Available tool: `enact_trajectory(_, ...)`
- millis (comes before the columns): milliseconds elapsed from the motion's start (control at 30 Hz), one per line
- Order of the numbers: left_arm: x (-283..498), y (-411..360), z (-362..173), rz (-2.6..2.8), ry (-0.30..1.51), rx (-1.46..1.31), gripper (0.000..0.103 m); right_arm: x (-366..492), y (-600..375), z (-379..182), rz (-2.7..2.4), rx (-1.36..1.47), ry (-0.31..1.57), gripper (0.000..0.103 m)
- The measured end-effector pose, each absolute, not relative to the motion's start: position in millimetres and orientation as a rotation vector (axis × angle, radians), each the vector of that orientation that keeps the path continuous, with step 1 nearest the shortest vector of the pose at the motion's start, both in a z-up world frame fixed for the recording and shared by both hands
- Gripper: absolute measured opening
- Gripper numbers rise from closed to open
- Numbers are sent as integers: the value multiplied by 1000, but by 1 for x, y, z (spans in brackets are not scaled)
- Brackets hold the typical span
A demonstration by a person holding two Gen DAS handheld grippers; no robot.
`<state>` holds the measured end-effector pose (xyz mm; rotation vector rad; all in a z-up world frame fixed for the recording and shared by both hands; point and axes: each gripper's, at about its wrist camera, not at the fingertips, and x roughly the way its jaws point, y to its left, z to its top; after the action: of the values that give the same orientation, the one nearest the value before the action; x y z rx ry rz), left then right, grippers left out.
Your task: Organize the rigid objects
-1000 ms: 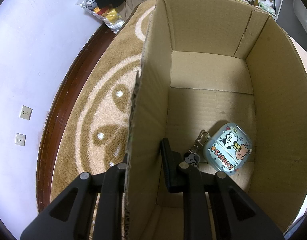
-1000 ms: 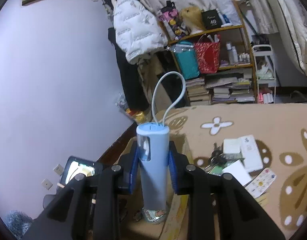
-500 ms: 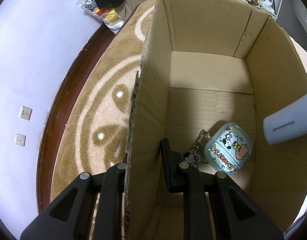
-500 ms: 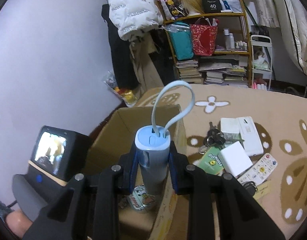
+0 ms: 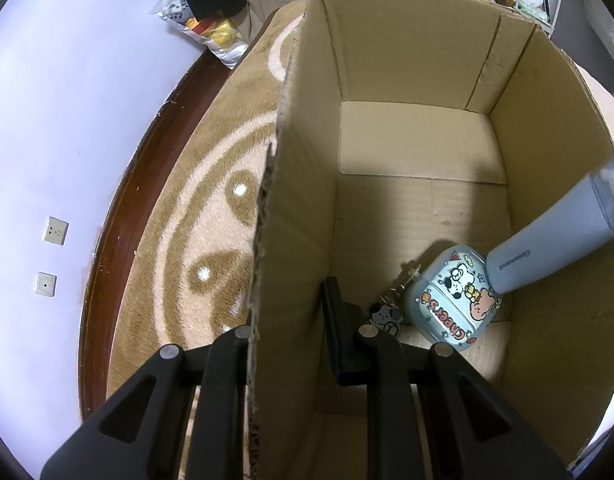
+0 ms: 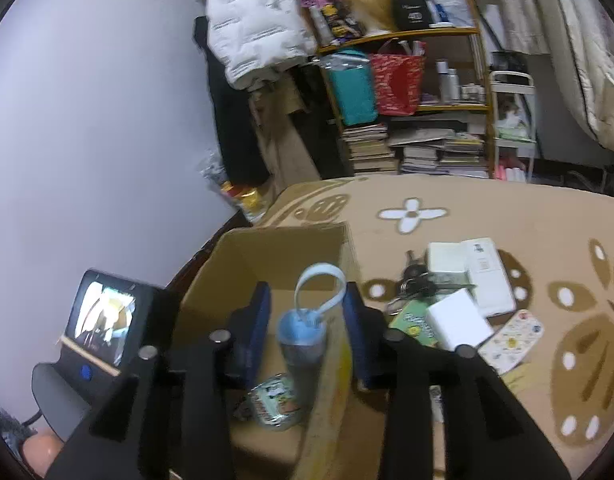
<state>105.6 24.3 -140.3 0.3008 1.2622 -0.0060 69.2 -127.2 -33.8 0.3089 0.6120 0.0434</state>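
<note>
An open cardboard box [image 5: 407,48] stands on the patterned rug. My left gripper [image 5: 283,320] is shut on its left wall, one finger outside and one inside. On the box floor lies a cartoon-printed earphone case [image 5: 451,300] with a keychain charm [image 5: 383,316]. A pale blue cylindrical power bank [image 5: 547,248] leans in from the right, its lower end resting on the case. Above the box [image 6: 267,256] my right gripper [image 6: 305,296] has its jaws opening. The power bank [image 6: 301,344] with its looped cable stands between the blue pads with a gap on each side.
To the right of the box the rug holds a bunch of keys [image 6: 415,280], two white boxes [image 6: 459,324], a green pack [image 6: 411,320] and a patterned flat case [image 6: 511,340]. A crowded shelf [image 6: 407,100] stands behind. The wall and a dark wood floor strip [image 5: 147,184] run along the left.
The right gripper tipped down over the box and its jaws spread apart. The power bank slid down between them into the box and now rests on the earphone case. The left gripper kept still.
</note>
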Motion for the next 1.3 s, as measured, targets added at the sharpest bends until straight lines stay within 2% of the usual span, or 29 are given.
enact_trajectory(33,106,24,-140,-6,1262,300,18,69,-133,-33,29,314,613,49)
enact_trajectory(100,106,24,-140,-6,1262,303,18,69,-143,-31,4,318,608,63)
enact_trajectory(200,106,25,-141,-6,1263,303,18,67,-160,-30,-48,300,601,78)
enact_trajectory(400,105,26,-141,-6,1261,306,18,70,-193,-43,-110,312,613,103)
enact_trajectory(833,105,24,-141,-5,1262,307,18,80,-230,-97,-150,360,671,103)
enact_trajectory(1167,104,22,-142,-6,1259,314,18,74,-223,-123,-153,335,740,103)
enact_trajectory(1300,104,21,-142,-4,1260,315,18,68,-222,-134,-178,345,780,95)
